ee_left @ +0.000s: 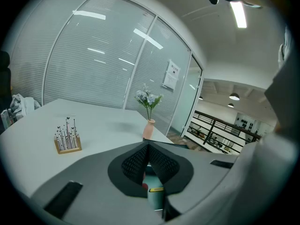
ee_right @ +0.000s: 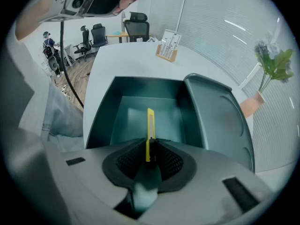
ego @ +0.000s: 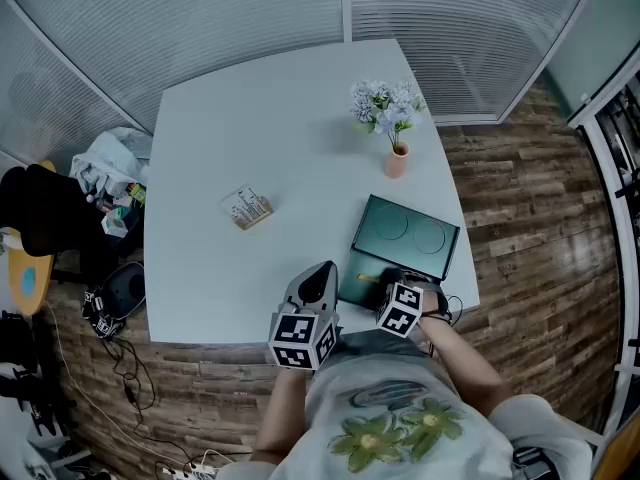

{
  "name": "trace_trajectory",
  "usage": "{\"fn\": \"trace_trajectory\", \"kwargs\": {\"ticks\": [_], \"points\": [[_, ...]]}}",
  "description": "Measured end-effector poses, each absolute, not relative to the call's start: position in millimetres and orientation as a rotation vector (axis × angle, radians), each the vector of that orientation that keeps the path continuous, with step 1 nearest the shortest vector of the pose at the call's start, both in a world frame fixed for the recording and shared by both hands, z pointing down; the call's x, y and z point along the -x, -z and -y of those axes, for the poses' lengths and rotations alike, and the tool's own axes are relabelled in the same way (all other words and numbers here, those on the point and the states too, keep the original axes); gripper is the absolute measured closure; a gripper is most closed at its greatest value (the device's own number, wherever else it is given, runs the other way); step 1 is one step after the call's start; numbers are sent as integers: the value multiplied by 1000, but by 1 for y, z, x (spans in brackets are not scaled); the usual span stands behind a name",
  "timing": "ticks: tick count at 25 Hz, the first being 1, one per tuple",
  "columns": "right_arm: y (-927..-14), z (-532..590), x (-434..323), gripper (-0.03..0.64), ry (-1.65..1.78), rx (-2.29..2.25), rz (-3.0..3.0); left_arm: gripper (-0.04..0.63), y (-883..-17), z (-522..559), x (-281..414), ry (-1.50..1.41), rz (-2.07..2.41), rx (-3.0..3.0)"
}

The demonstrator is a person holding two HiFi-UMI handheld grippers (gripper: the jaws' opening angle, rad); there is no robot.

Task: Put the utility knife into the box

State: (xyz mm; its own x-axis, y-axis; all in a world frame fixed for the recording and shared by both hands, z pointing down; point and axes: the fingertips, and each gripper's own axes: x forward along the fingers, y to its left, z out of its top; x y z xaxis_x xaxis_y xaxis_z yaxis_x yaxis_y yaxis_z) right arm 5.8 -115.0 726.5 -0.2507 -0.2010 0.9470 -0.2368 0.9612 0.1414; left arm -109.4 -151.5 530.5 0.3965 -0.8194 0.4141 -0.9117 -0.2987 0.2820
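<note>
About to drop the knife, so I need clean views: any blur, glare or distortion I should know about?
Right gripper view: slim yellow utility knife sharp against the open dark green box, no glare, fisheye bowing the box walls. Head view: even, soft light, knife tiny. Left gripper view: lamp streaks reflect on the ribbed glass wall.

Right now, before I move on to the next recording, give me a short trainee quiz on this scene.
1. True or false: the dark green rectangular box has its lid closed.
2. What does the right gripper hold? A) a screwdriver B) a slim yellow utility knife C) nothing
3. Fill in: the jaws of the left gripper stand ____.

Key: 1 false, the lid lies open beside the box; 2 B, held over the open box; 3 together, with nothing between them.
</note>
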Motion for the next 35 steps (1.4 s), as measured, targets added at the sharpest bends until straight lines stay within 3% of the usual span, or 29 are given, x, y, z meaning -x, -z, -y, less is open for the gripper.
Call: {"fn": "trace_trajectory", "kwargs": {"ticks": [11, 22, 32, 35], "points": [[-721, 115, -1, 488, -85, -304, 1875, 595, -533, 154, 110, -260, 1479, -2180], [-678, 124, 1, 489, -194, -436, 2036, 595, -529, 156, 108, -251, 1480, -2186], [-611, 137, 10, 536, -210, -590, 2229, 595, -521, 155, 100, -246, 1479, -2208], [-592, 144, 9, 602, -209, -698, 2290, 595, -519, 152, 97, -243, 1477, -2213]]}}
